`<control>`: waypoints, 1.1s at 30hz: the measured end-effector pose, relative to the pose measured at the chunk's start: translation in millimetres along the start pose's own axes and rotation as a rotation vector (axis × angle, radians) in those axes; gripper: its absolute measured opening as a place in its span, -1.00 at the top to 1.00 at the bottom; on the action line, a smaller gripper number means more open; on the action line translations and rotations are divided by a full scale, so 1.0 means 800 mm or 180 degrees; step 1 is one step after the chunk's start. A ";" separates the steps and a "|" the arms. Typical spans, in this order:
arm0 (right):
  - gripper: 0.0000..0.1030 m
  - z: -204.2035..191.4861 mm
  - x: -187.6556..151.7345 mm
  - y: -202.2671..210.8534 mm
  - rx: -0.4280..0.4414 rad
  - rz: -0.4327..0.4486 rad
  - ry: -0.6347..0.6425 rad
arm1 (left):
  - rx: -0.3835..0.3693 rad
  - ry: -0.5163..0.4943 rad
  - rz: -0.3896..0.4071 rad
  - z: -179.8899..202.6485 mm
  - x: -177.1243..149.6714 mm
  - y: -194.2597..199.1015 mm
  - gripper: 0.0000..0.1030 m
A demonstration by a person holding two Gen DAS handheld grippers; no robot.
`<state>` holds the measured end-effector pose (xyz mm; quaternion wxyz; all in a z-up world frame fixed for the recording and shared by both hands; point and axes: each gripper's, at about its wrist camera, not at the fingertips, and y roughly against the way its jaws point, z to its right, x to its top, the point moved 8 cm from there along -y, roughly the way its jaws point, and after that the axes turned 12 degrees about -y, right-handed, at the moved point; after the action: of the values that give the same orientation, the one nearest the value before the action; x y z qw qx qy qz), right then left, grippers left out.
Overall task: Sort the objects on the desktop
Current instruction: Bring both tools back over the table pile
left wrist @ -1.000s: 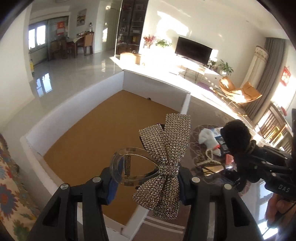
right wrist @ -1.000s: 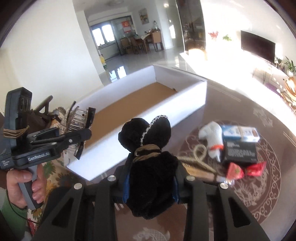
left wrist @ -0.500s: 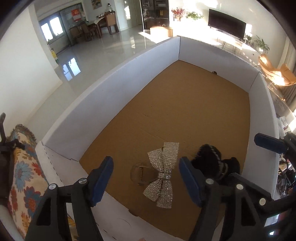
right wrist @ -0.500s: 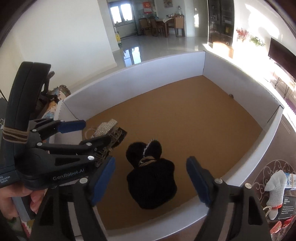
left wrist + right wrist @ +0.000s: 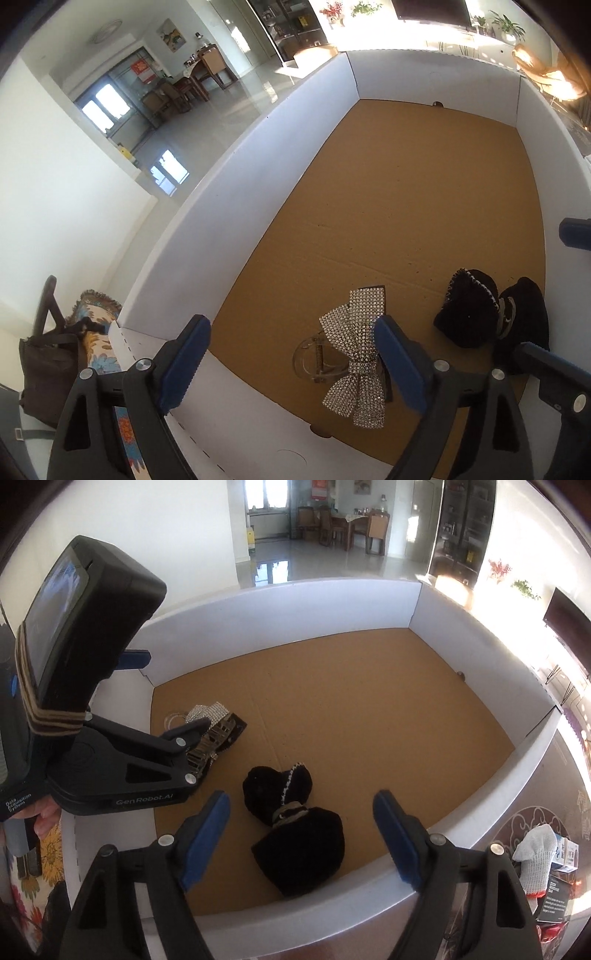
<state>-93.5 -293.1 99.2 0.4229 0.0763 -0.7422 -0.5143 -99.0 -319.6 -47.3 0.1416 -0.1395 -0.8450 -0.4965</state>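
Lying flat on the brown cardboard floor of the white-walled box (image 5: 258,177), the two hair pieces look set down on purpose at its near end, where both grippers can drop things without reaching far; at the left, outside the box, a dark bag (image 5: 48,373) and a flowered cushion (image 5: 99,347) play no part in the sorting; the left gripper (image 5: 291,363) hangs over the near wall, its blue pads wide apart and still spreading, with nothing pressed between them; the rhinestone bow clip (image 5: 356,349) rests on the cardboard just under and beyond its right-hand pad, clear plastic claw to the left, apparently released so that it sits loose in the box; to the right of it, near but apart, lies the black velvet bow (image 5: 295,825), trimmed with a pale beaded edge; the right gripper (image 5: 301,840) stands above that bow with its jaws spread wide and nothing clamped, the bow lying on the floor between and below the pads; further right, outside the box on the patterned dark table (image 5: 517,823), a white glove (image 5: 533,853) and small cartons (image 5: 557,886) wait, which I judge to be the items left to sort.
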 end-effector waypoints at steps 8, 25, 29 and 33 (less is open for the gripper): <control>-0.87 0.032 -0.006 0.111 0.0082 0.1083 -0.0228 | -0.0438 0.0437 0.0955 0.004 -0.005 0.133 -0.76; -1.00 0.310 -0.321 0.232 -0.1598 0.0849 -0.1162 | -0.1768 -0.0222 0.0688 0.385 -0.027 0.209 -1.00; -1.00 0.336 -0.392 0.208 -0.1599 0.0414 -0.1452 | -0.1499 -0.0321 0.0575 0.398 -0.036 0.178 -1.00; -1.00 0.325 -0.406 0.204 -0.1562 0.0392 -0.1505 | -0.1479 -0.0271 0.0615 0.390 -0.044 0.166 -1.00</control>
<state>-19.4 141.5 26.1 0.2752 -0.1939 -0.6770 -0.6544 -48.1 13.3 -100.2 0.1169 -0.2692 -0.6962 -0.6552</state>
